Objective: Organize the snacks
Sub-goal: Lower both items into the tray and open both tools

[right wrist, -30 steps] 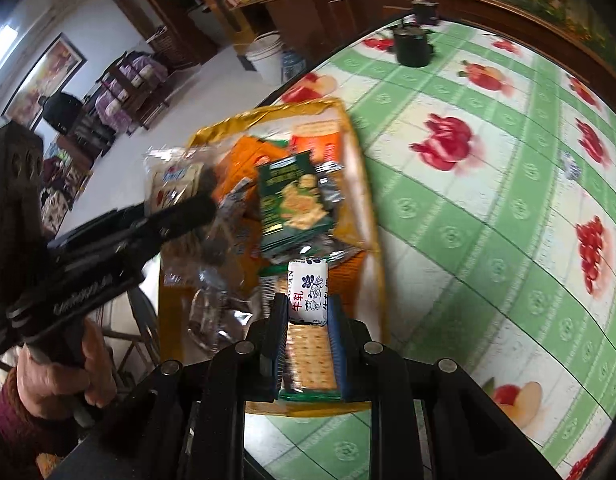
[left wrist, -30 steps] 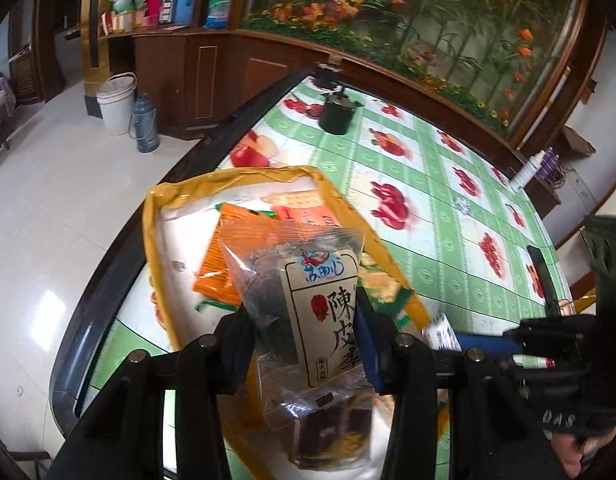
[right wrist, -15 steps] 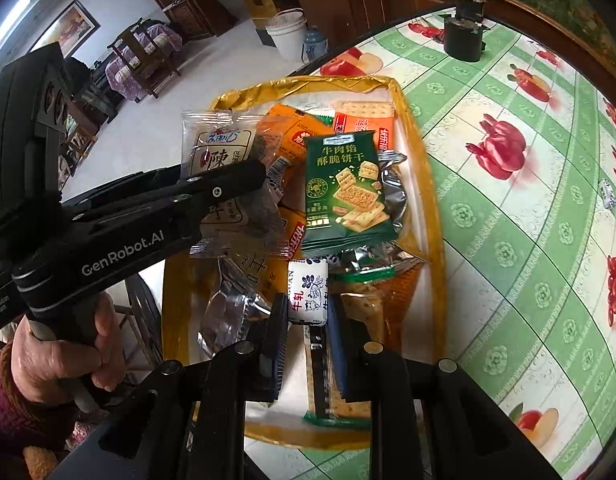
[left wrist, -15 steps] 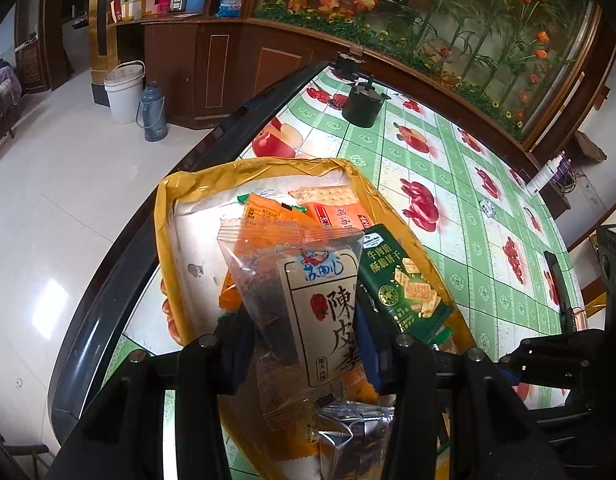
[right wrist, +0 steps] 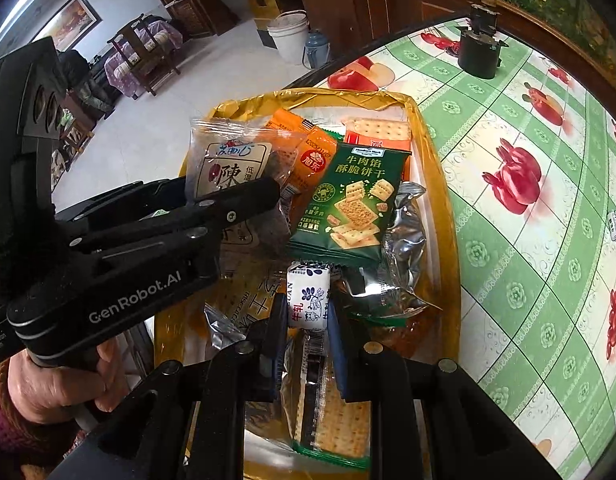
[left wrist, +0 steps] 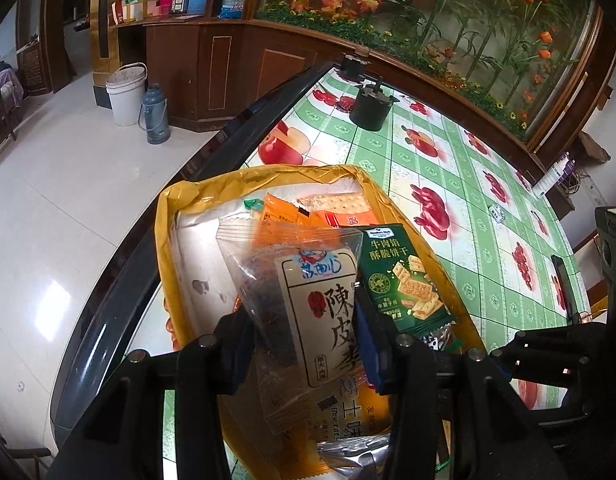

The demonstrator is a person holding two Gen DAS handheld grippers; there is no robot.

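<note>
1. Left gripper (left wrist: 303, 332): jaws pinching a clear plum-snack packet (left wrist: 308, 300) by its sides, held up above the gold tray (left wrist: 167, 216).
2. Right gripper (right wrist: 308, 320): jaws pressed nearly together on a small white-and-blue candy (right wrist: 308, 300), pinched at its lower end, top sticking out beyond the tips.
3. Just ahead of the right jaws: a green cracker packet (right wrist: 352, 204) lying on top of the pile; under and beside it crumpled silver wrappers (right wrist: 404, 240).
4. Further beyond both pairs of jaws, toward the tray's far rim: orange packets (right wrist: 308, 152) and a cracker sleeve (right wrist: 378, 130), flat against one another.
5. Below the right jaws, at the tray's near end: another cracker sleeve (right wrist: 340, 420) with a green edge.
6. Beside the right jaws, to the left: the left gripper's black body, gripped by a hand (right wrist: 55, 384).
7. Well off to the right of the jaws: the checked desk (right wrist: 528, 240), with one stray small candy (right wrist: 615, 226) and a black pot (right wrist: 479, 56) at the far end.
8. Done so far, by the look of it: most snacks gathered in the tray, though loosely heaped rather than sorted.
9. Left to do, judging from this: set down the two pinched items, probably fetch the stray candy, and tidy the heap by kind.
</note>
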